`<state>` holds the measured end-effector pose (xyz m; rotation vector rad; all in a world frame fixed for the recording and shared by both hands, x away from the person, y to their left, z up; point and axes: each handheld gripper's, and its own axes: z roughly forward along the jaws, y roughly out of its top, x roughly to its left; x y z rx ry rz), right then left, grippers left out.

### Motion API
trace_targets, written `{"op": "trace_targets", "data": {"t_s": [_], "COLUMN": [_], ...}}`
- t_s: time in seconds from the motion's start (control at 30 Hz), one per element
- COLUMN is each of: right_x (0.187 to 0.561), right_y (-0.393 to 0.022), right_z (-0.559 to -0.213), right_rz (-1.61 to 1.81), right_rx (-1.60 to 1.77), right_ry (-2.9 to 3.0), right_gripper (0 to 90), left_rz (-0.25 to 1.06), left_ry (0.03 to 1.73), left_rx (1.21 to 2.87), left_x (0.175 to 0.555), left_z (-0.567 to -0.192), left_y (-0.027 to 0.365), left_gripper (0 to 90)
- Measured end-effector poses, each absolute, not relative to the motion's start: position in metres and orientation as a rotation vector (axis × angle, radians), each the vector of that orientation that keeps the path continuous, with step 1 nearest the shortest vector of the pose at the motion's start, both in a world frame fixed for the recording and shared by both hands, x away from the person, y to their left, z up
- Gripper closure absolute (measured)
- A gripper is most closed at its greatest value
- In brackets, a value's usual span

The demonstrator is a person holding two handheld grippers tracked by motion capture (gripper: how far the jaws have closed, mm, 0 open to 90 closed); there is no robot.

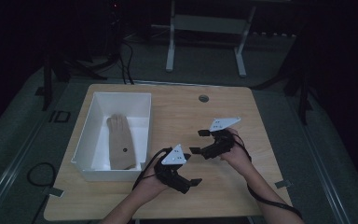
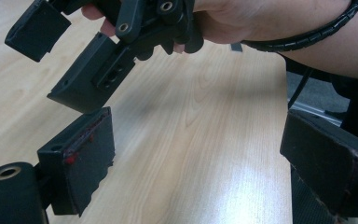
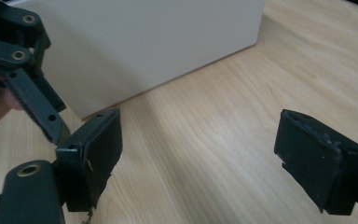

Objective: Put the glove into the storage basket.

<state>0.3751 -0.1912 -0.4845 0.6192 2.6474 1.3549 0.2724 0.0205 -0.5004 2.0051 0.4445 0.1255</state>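
A white rectangular bin (image 1: 87, 135) stands on the left half of the wooden table (image 1: 223, 196). Inside it lies a tan, hand-shaped glove (image 1: 121, 140), fingers pointing away from me. My left gripper (image 1: 191, 185) hovers near the front edge, just right of the bin's front corner. It is open, with bare table between its pads (image 2: 81, 163). My right gripper (image 1: 199, 142) sits a little farther back and to the right, open and empty, jaws turned toward the bin. The bin's side wall (image 3: 144, 42) faces it. The right gripper (image 2: 63, 56) hangs close above the left one.
A round cable hole (image 1: 203, 98) is set in the table's far middle. Tape marks sit at the front corners (image 1: 53, 191). Another desk's white legs (image 1: 170, 46) stand on the dark floor beyond. A black cable (image 1: 275, 203) trails along the right forearm.
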Motion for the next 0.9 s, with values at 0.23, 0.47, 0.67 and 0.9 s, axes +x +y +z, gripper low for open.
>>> {"op": "trace_targets", "data": {"t_s": [0.23, 0.47, 0.67, 0.9], "right_x": [0.373, 0.368, 0.363, 0.357], "right_y": [-0.207, -0.226, -0.235, -0.248], "right_z": [-0.507, -0.522, -0.529, -0.538], "right_rz": [1.340, 1.346, 1.343, 1.322], "right_rx": [0.662, 0.709, 0.730, 0.761], "right_ry": [2.648, 2.626, 2.618, 2.590], "right_gripper": [15.1, 14.9, 14.4, 13.5], "left_rz": [0.098, 0.100, 0.108, 0.138], "left_ry": [0.448, 0.441, 0.447, 0.439], "left_rx": [2.023, 2.051, 2.062, 2.090], "left_x": [0.275, 0.277, 0.278, 0.276], "left_z": [-0.522, -0.542, -0.553, -0.559], "left_y": [0.012, 0.008, 0.005, 0.002], "left_gripper": [10.4, 10.5, 10.4, 10.4]}}
